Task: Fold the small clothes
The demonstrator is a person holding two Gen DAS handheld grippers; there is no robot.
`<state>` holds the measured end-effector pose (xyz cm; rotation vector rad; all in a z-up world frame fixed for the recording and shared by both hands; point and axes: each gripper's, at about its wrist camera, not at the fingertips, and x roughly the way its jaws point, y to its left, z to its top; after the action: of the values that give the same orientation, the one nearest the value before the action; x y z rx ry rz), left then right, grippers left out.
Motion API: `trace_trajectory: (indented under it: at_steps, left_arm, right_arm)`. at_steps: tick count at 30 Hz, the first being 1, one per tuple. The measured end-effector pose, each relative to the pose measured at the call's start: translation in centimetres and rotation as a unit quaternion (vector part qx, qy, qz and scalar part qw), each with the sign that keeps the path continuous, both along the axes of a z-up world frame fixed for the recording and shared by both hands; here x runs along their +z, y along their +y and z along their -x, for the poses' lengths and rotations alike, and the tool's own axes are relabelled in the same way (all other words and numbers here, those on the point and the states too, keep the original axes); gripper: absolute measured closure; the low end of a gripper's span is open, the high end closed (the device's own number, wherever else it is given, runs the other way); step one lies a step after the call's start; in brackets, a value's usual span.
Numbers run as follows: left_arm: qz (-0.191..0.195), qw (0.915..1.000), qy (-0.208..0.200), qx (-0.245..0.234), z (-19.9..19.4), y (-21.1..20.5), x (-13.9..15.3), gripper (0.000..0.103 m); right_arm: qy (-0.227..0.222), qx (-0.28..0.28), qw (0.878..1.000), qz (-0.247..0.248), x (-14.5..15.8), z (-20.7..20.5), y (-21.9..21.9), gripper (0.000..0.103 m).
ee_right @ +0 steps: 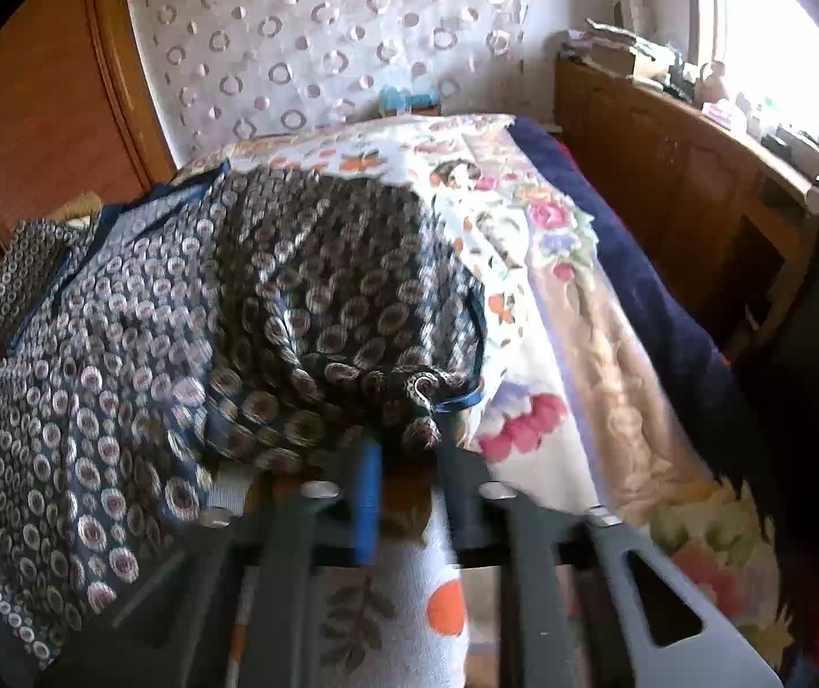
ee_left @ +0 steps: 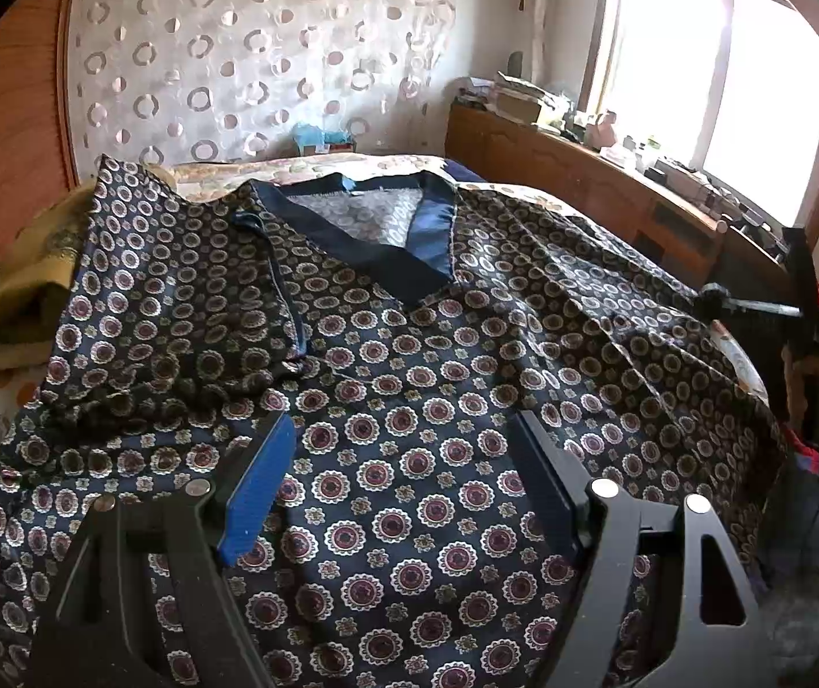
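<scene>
A dark navy patterned shirt [ee_left: 409,378] with a plain blue V collar [ee_left: 352,223] lies spread on the bed; its left sleeve [ee_left: 180,309] is folded inward over the body. My left gripper [ee_left: 404,430] hovers open over the shirt's lower middle, blue pads apart, holding nothing. In the right wrist view the same shirt [ee_right: 191,309] is bunched, and my right gripper [ee_right: 406,447] is shut on the shirt's right sleeve end [ee_right: 409,395], lifting it above the bedspread. The view is motion-blurred.
The bed has a floral bedspread [ee_right: 553,298] and a navy blanket edge [ee_right: 656,309]. A wooden bed frame and cluttered sill [ee_left: 610,160] run along the right. A yellow-green cloth heap [ee_left: 14,298] lies left of the shirt. A wooden door [ee_right: 36,114] is at left.
</scene>
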<state>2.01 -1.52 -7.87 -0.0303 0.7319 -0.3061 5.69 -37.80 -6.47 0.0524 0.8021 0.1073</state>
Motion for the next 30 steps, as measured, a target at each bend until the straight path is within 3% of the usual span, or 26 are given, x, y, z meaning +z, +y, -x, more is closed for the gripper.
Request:
trace_trajectory:
  at_steps: [4, 10, 13, 15, 19, 21, 23, 30]
  left_arm:
    - [-0.001, 1.0000, 0.003, -0.003, -0.4, -0.2, 0.1, 0.025]
    - [-0.011, 0.9998, -0.004, -0.014, -1.5, -0.6, 0.8, 0.023]
    - [-0.013, 0.9997, -0.010, -0.015, -2.1, -0.7, 1.4, 0.023]
    - [-0.011, 0.9998, -0.013, -0.014, -2.5, -0.5, 1.7, 0.015]
    - [-0.004, 0.9997, -0.020, -0.010, -3.1, -0.2, 2.4, 0.012]
    - [-0.002, 0.9997, -0.021, -0.009, -3.3, 0.0, 2.6, 0.012]
    - [-0.004, 0.9997, -0.023, -0.006, -3.5, 0.1, 2.8, 0.011]
    - [-0.023, 0.9993, -0.027, 0.007, -3.9, 0.1, 3.0, 0.011]
  right_arm:
    - [-0.046, 0.010, 0.999, -0.006, 2.1, 0.2, 1.0, 0.096]
    - [-0.092, 0.091, 0.992, -0.006, 4.0, 0.7, 6.3, 0.096]
    - [-0.082, 0.130, 0.988, -0.005, 3.1, 0.9, 9.0, 0.096]
    - [-0.068, 0.149, 0.986, -0.001, 2.0, 0.8, 10.7, 0.096]
    - [-0.030, 0.168, 0.985, -0.001, -0.7, 0.8, 12.0, 0.096]
    - [-0.015, 0.166, 0.986, 0.012, -1.9, 0.2, 12.2, 0.090]
    - [-0.011, 0.162, 0.987, 0.018, -2.1, 0.3, 11.9, 0.071]
    - [-0.064, 0.117, 0.991, 0.005, 2.1, 1.4, 9.3, 0.058]
